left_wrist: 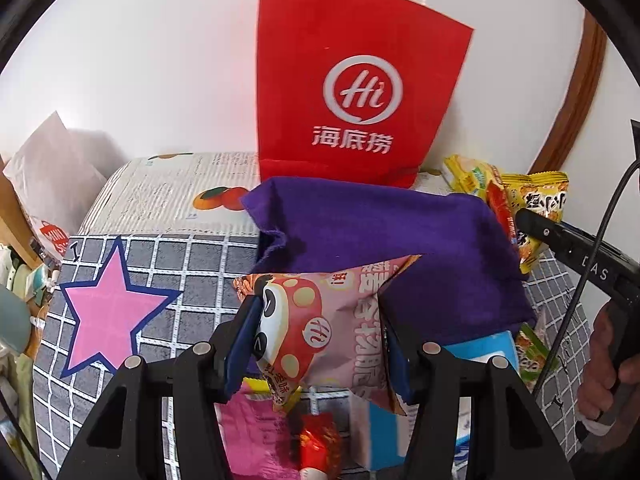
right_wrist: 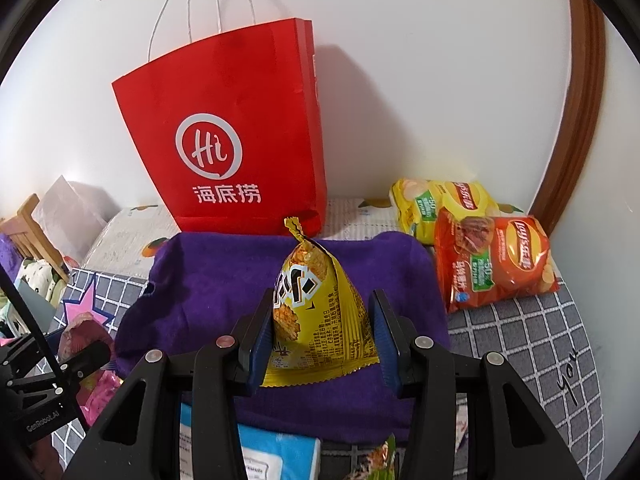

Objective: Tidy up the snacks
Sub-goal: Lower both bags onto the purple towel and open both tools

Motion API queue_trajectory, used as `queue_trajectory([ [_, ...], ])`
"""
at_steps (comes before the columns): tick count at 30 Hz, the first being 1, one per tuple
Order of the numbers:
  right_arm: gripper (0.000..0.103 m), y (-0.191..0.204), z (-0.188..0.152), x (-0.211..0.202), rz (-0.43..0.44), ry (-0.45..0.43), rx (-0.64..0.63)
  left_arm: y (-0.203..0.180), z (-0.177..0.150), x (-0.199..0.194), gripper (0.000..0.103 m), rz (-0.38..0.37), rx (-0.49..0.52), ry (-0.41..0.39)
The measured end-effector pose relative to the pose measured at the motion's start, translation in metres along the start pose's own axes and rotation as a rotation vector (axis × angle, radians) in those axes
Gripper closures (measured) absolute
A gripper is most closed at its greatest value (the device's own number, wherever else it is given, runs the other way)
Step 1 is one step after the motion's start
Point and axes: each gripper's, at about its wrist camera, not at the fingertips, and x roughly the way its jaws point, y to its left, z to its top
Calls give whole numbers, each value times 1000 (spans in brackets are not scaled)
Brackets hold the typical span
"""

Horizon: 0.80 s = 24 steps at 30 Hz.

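- While each claw carries its own packet above the purple terry cloth (right_wrist: 224,280) spread on the grey checked bedcover (right_wrist: 532,336), the step in hand looks like bringing both snacks to where they belong, most likely the tall red paper carrier bag with white string handles (right_wrist: 232,132) standing against the wall behind the cloth.
- The left gripper (left_wrist: 320,344) is clenched on a pink foil snack packet printed with a red spotted mushroom figure (left_wrist: 316,328); the blue pads press its two sides and the packet hangs clear of the cloth.
- The right gripper (right_wrist: 322,340) grasps a yellow crinkled foil snack packet (right_wrist: 316,304) by its lower half, its sealed tip pointing up towards the red bag.
- Both packets are puffy and slippery, so a steady squeeze serves better than a harder one, which could burst them or crush the contents.
- The bag's mouth sits high, so each packet probably needs lifting well above the rim before release; a knock against the thin paper wall could topple the bag.
- Going one hand at a time seems wise, since the two tools are close together over the cloth.
- A yellow crisp bag (right_wrist: 440,204) and a red crisp bag (right_wrist: 492,260) lie to the right near the wall, apparently yet to be sorted.
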Motion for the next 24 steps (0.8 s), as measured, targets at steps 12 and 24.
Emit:
queue_trajectory([
  [12, 58, -2, 1, 48, 15, 71, -7, 7, 20, 21, 49, -30, 9, 11],
  [24, 58, -19, 0, 69, 9, 127, -51, -9, 56, 70, 49, -23, 57, 54],
])
